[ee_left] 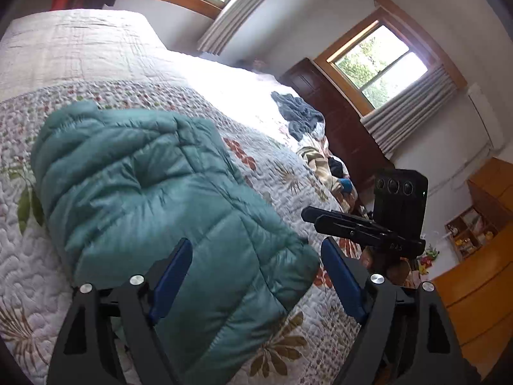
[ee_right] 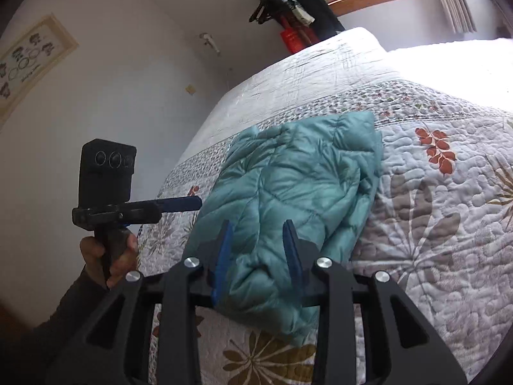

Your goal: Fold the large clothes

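- On the far left of the right wrist view, a framed picture (ee_right: 30,64) hangs on the white wall.
- Next to it the left gripper (ee_right: 192,203) is held out by a hand (ee_right: 109,256) in a dark sleeve. It is seen from the side here, so this view does not tell how its fingers stand.
- In its own camera, the left gripper (ee_left: 256,253) has its two blue pads wide apart, with nothing between them. It is above the near end of the jacket.
- The teal puffer jacket (ee_left: 154,192) lies folded into a thick bundle on the bed (ee_left: 80,57), near the front edge of the floral quilt (ee_right: 433,208). No gripper holds it.
- The right gripper (ee_right: 258,247) is also open, though its pads are less far apart than the left ones. They point at the jacket (ee_right: 288,186) from above the near end, and I cannot tell if they touch the fabric.
- In the left wrist view the right gripper (ee_left: 315,216) shows from the side, just beyond the right edge of the jacket.
- Farther right on the bed, a dark blue garment (ee_left: 298,112) lies crumpled, well apart from the jacket.
- On the right there are a dark wooden cabinet (ee_left: 336,112), a window (ee_left: 381,64) with a grey curtain, and a light wooden dresser (ee_left: 474,295).
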`<state>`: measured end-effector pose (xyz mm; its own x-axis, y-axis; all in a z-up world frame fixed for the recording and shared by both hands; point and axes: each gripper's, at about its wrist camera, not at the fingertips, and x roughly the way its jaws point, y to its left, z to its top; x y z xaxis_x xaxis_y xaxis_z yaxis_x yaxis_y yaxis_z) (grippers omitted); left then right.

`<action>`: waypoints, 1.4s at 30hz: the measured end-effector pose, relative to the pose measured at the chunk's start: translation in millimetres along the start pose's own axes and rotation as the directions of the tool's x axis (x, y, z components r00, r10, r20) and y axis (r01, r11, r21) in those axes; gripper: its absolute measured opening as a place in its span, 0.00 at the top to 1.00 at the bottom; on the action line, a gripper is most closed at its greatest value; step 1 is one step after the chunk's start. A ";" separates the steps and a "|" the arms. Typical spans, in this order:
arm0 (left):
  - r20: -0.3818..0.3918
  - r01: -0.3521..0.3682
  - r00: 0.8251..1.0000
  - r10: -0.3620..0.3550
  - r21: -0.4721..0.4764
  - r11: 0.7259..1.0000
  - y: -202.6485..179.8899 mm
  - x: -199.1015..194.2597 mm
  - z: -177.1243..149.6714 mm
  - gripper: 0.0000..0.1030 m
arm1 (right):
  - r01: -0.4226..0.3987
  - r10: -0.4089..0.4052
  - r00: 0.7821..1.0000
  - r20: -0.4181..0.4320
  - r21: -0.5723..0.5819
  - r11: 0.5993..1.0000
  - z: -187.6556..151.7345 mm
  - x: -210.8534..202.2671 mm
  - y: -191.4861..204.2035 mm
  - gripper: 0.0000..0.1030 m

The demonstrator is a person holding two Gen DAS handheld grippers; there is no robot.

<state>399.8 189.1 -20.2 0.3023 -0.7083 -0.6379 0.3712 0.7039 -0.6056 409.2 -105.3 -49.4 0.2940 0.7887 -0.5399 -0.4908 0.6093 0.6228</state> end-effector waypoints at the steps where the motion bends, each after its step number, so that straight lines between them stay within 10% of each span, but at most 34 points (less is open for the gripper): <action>1: -0.019 -0.021 1.000 0.021 0.017 1.000 -1.3 6.3 -7.2 0.20 | 0.018 -0.018 1.000 -0.024 -0.006 1.000 -5.7 6.3 1.6 0.68; 5: -0.040 -0.060 0.997 0.058 -0.025 0.998 15.9 20.4 -20.7 0.20 | 0.117 -0.113 0.989 -0.097 0.035 0.993 -27.7 39.5 -22.1 0.63; 10: 0.003 -0.009 1.000 0.009 -0.023 1.000 1.1 -13.2 -30.4 0.10 | 0.046 -0.039 0.997 -0.070 0.104 0.993 -29.5 21.8 -25.2 0.60; 14: 0.049 0.003 0.999 0.001 -0.069 0.998 6.1 -48.2 -52.3 0.04 | -0.041 0.044 0.999 -0.010 0.230 0.972 -15.5 -9.8 -37.0 0.06; 25: 0.055 0.124 0.992 -0.111 -0.437 0.891 110.9 -37.5 -119.0 0.04 | -0.172 0.254 0.962 -0.102 0.497 0.850 21.1 30.5 -118.4 0.05; 42: 0.195 0.323 0.945 -0.261 -0.453 0.831 128.6 2.9 -142.0 0.04 | -0.248 0.393 0.908 -0.144 0.573 0.781 74.7 148.8 -165.7 0.03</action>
<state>323.7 285.2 -167.6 0.3599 -0.8640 -0.3521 0.0080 0.3803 -0.9248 595.6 -82.8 -190.7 -0.0439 0.9441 -0.3266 0.0142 0.3275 0.9448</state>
